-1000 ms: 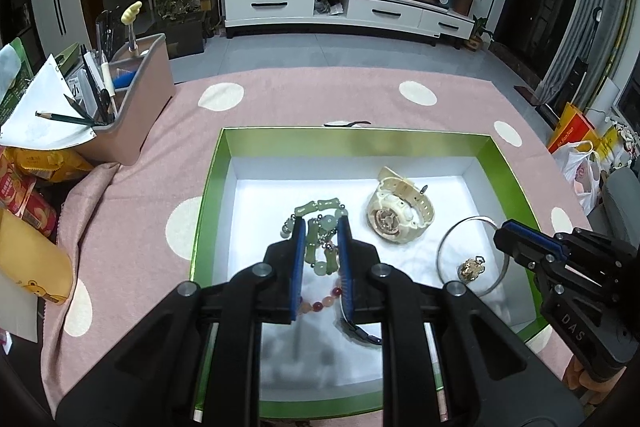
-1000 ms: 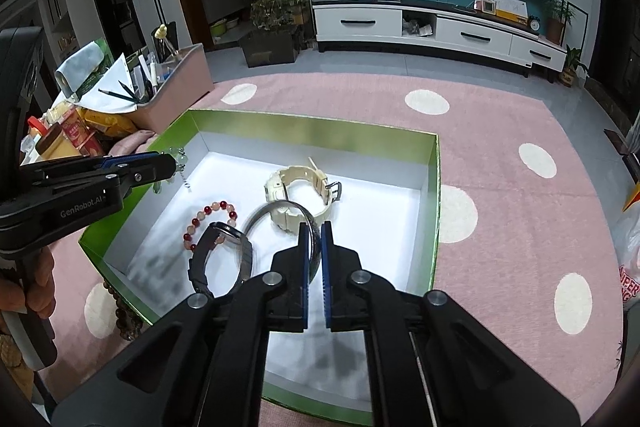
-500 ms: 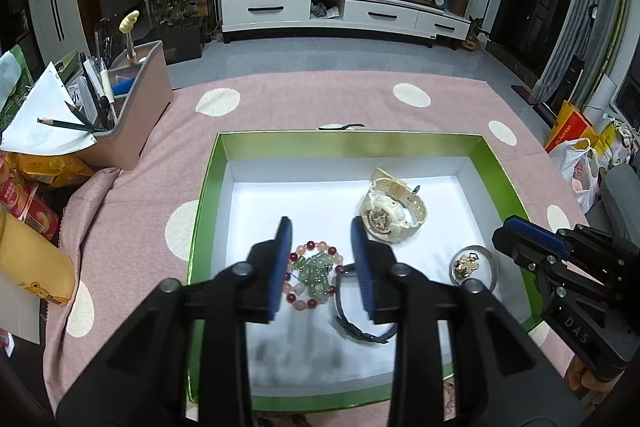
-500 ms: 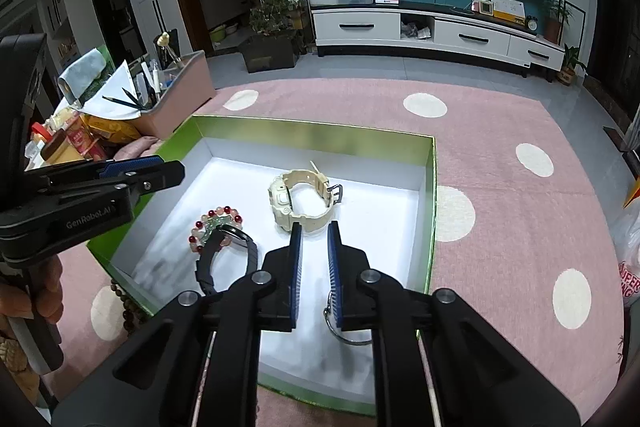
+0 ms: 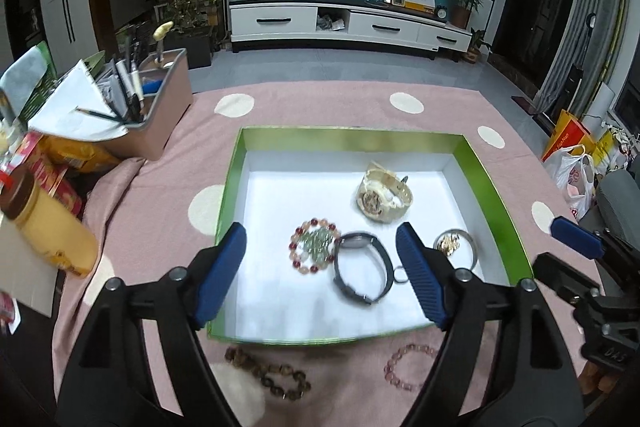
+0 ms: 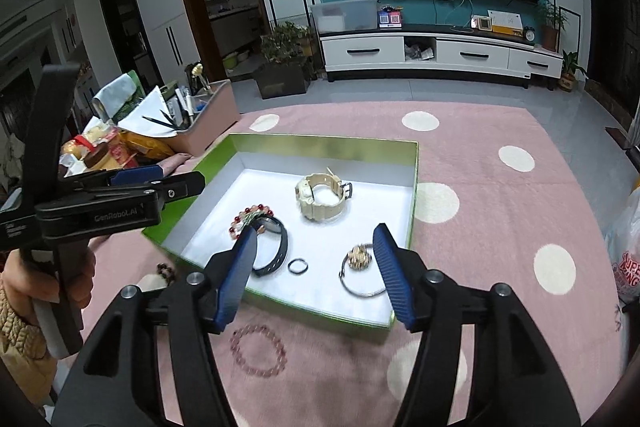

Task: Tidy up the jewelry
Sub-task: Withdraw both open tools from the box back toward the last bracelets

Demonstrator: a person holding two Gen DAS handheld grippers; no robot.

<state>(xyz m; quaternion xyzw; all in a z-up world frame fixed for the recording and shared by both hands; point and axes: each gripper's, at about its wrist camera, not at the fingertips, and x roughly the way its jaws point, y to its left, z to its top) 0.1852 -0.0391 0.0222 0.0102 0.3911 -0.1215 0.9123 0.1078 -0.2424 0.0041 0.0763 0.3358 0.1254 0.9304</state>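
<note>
A green box [image 5: 352,133] [image 6: 412,211] with a white floor holds a cream watch [image 5: 383,197] [image 6: 324,195], a red bead bracelet with a green bracelet inside it [image 5: 316,251] [image 6: 246,219], a black band [image 5: 362,273] [image 6: 274,245], a small ring [image 6: 298,265] and a silver bangle with a gold charm [image 5: 456,245] [image 6: 360,275]. A brown bead bracelet [image 5: 272,375] and a pink bead bracelet [image 5: 408,367] [image 6: 258,351] lie on the cloth in front of the box. My left gripper [image 5: 322,263] and right gripper [image 6: 316,267] are open and empty above the box's near edge.
The pink dotted cloth [image 5: 320,103] covers the table. A brown organizer with pens and paper [image 5: 152,107] [image 6: 208,119] stands at the back left, with snack packets and a yellow bottle [image 5: 48,231] beside it. Bags [image 5: 576,167] sit off the right edge.
Both grippers opened wide and pulled back and up from the box. The green bracelet now lies inside the red bracelet, and the bangle lies on the box floor.
</note>
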